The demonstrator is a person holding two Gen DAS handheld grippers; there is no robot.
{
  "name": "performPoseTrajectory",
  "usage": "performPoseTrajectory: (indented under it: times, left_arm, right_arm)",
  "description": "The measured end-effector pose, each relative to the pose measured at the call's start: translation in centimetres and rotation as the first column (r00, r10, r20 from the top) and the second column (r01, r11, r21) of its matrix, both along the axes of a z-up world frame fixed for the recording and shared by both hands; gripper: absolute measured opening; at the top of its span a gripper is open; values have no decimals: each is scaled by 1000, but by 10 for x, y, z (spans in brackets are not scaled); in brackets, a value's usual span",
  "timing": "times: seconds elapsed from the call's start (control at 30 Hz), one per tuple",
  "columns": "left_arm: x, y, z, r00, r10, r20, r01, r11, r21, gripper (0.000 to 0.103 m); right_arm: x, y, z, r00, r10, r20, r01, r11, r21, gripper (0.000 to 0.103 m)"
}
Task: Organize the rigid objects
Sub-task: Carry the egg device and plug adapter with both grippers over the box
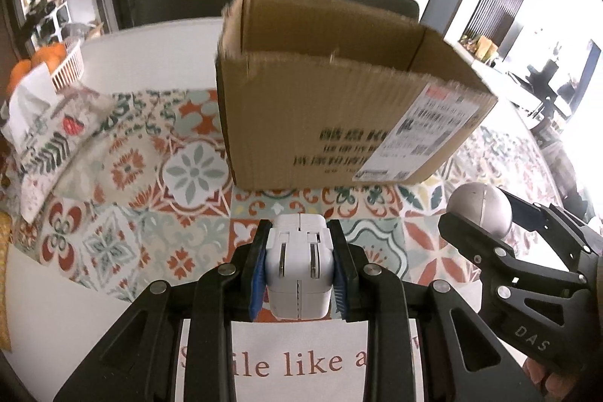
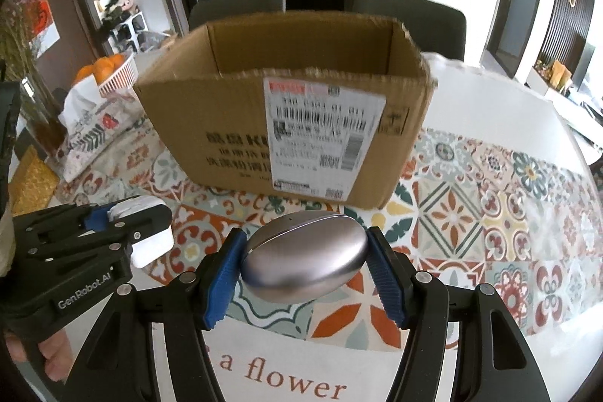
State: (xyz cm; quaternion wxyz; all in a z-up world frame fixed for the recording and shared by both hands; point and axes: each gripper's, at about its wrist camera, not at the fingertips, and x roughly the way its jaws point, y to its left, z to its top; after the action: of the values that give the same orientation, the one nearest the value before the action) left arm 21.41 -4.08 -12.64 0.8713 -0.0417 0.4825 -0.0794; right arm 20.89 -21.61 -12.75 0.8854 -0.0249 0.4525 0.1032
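White charger pinched in left claw, silver oval case pinched in right claw

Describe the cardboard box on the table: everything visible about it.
The cardboard box is plain brown corrugated board, open at the top with ragged, torn upper edges and no flaps showing. Its near side bears dark printed characters and a white shipping label with barcodes and a red strip. It stands upright on the patterned tablecloth, and what shows of its inside looks empty. Nothing touches it; both tools hang in front of it.
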Motion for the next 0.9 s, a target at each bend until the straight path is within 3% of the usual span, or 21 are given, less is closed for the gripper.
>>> performPoseTrajectory:
  times: [0.43, 0.9]
  left_arm:
    - [3, 7, 62, 989, -25, 148, 27, 1000, -14, 29]
    - [25, 2, 106, 964, -66, 257, 64, 998, 16, 29]
  right_arm:
    - [2, 5, 57, 992, -5, 128, 3, 1000, 16, 64]
    - [20, 6, 98, 973, -20, 228, 13, 999, 30, 64]
